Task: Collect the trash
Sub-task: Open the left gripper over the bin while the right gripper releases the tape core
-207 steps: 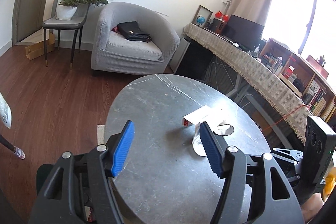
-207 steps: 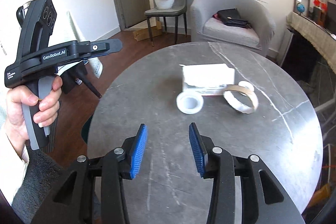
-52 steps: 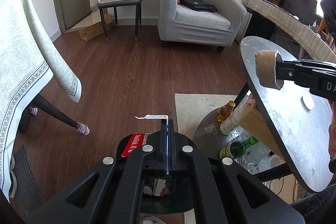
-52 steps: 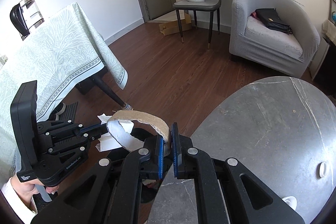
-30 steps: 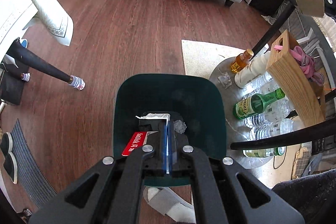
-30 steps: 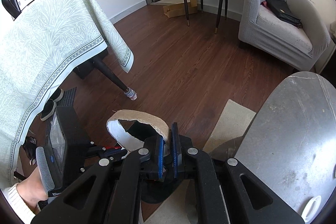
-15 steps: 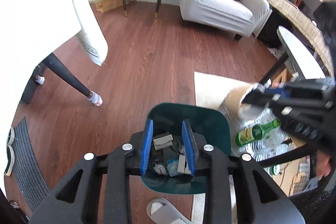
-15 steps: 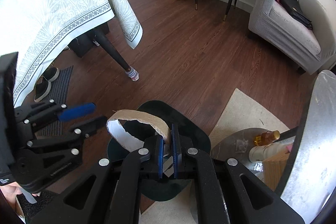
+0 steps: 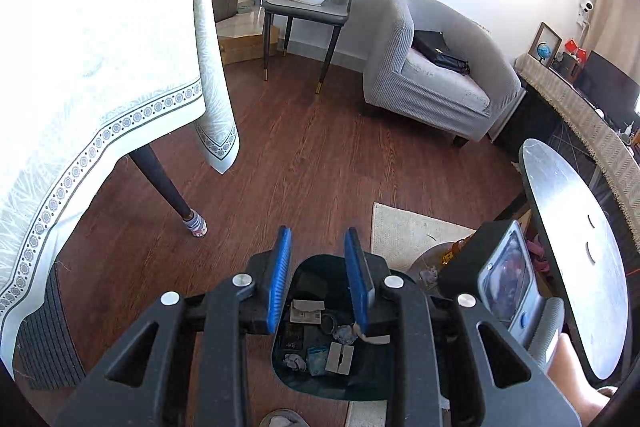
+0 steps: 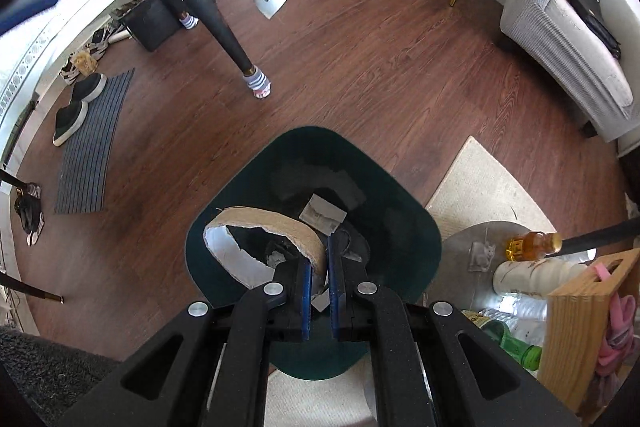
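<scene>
A dark green trash bin (image 10: 404, 227) stands on the wood floor and holds several scraps of paper and card. My right gripper (image 10: 319, 259) is shut on a torn brown cardboard tape ring (image 10: 264, 219) and holds it right above the bin's opening. My left gripper (image 9: 318, 267) is open and empty above the same bin (image 9: 360, 387), whose scraps (image 9: 316, 339) show between the blue pads. The right gripper's body (image 9: 500, 279) shows at the right of the left wrist view.
A round grey table (image 9: 576, 251) stands to the right, with bottles (image 10: 528, 247) and a wooden caddy (image 10: 580, 331) on its lower shelf. A beige rug (image 10: 480, 183) lies beside the bin. A table with a white cloth (image 9: 80, 67), its leg (image 10: 224, 31), an armchair (image 9: 436, 75).
My left gripper has let go of its paper into the bin, opened and tilted up. My right gripper has carried the tape ring down over the bin's opening.
</scene>
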The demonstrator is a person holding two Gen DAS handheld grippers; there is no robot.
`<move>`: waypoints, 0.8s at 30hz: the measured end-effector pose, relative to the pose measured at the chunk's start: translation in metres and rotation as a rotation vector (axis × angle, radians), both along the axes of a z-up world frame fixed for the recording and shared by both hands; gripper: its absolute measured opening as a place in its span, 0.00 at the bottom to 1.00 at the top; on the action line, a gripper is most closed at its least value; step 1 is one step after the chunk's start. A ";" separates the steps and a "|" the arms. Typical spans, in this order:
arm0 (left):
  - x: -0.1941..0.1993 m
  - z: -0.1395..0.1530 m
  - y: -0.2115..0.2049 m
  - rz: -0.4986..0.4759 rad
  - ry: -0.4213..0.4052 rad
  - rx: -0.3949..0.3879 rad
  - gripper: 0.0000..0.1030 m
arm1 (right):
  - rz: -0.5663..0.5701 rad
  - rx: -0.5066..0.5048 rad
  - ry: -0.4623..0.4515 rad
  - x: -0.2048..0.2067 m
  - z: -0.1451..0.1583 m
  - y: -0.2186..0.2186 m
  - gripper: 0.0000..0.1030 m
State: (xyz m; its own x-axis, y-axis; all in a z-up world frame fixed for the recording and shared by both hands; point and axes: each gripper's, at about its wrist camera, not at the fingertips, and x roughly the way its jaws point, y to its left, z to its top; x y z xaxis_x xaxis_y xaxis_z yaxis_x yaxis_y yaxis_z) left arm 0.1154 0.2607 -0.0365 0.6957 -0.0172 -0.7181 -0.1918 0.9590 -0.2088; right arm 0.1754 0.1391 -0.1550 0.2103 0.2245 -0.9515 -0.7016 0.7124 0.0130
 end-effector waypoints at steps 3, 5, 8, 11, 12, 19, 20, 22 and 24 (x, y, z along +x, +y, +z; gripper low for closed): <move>0.001 0.004 -0.002 -0.003 -0.005 0.000 0.26 | 0.022 -0.026 0.016 -0.004 -0.013 0.006 0.06; -0.001 0.006 -0.004 -0.006 -0.010 0.006 0.26 | 0.033 -0.037 0.027 -0.005 -0.020 0.008 0.07; -0.002 0.010 -0.009 -0.013 -0.023 0.013 0.26 | 0.048 -0.064 0.039 -0.008 -0.032 0.009 0.07; -0.002 0.013 -0.012 -0.018 -0.032 0.016 0.26 | 0.059 -0.084 0.052 -0.010 -0.044 0.009 0.07; -0.002 0.014 -0.012 -0.017 -0.035 0.013 0.26 | 0.063 -0.087 0.060 -0.011 -0.048 0.009 0.07; -0.005 0.023 -0.014 -0.007 -0.070 0.001 0.26 | 0.085 -0.094 0.091 -0.017 -0.059 0.006 0.40; -0.005 0.025 -0.014 -0.006 -0.076 -0.004 0.26 | 0.089 -0.089 0.085 -0.019 -0.057 0.006 0.40; -0.005 0.028 -0.015 -0.002 -0.087 -0.015 0.26 | 0.094 -0.072 0.080 -0.021 -0.051 0.005 0.40; -0.005 0.031 -0.016 -0.002 -0.096 -0.021 0.26 | 0.099 -0.058 0.073 -0.024 -0.044 0.004 0.40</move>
State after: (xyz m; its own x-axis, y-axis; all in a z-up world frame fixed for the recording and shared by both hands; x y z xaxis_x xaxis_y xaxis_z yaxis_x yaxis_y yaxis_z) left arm 0.1107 0.2447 -0.0054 0.7614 -0.0330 -0.6474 -0.1681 0.9545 -0.2462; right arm 0.1515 0.1436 -0.1986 0.1200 0.1852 -0.9754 -0.7674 0.6406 0.0272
